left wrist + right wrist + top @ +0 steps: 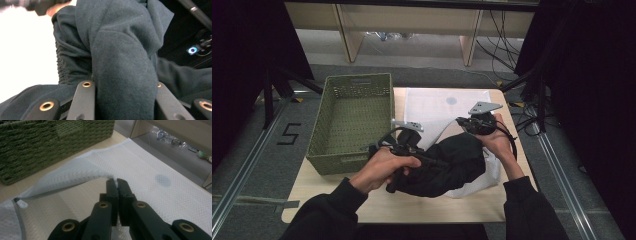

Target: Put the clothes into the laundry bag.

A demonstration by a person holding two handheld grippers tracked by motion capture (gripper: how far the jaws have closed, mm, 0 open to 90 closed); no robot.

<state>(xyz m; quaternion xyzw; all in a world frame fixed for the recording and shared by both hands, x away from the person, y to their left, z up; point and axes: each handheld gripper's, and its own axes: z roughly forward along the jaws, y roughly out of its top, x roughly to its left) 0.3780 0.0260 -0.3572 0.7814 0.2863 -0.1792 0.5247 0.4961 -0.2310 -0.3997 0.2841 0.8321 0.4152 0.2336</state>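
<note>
Our left claw pinches the black garment; our right claw, at two o'clock, clamps the white mesh bag's edge

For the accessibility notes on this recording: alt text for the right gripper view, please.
The right gripper pinches the raised edge of a white mesh laundry bag lying on a pale wooden table. Its zipper pull hangs lower left, and a green woven basket stands behind.

Pale wood tabletop: green woven basket centre-left, white mesh bag beside it, dark garment overlapping bag.
</note>
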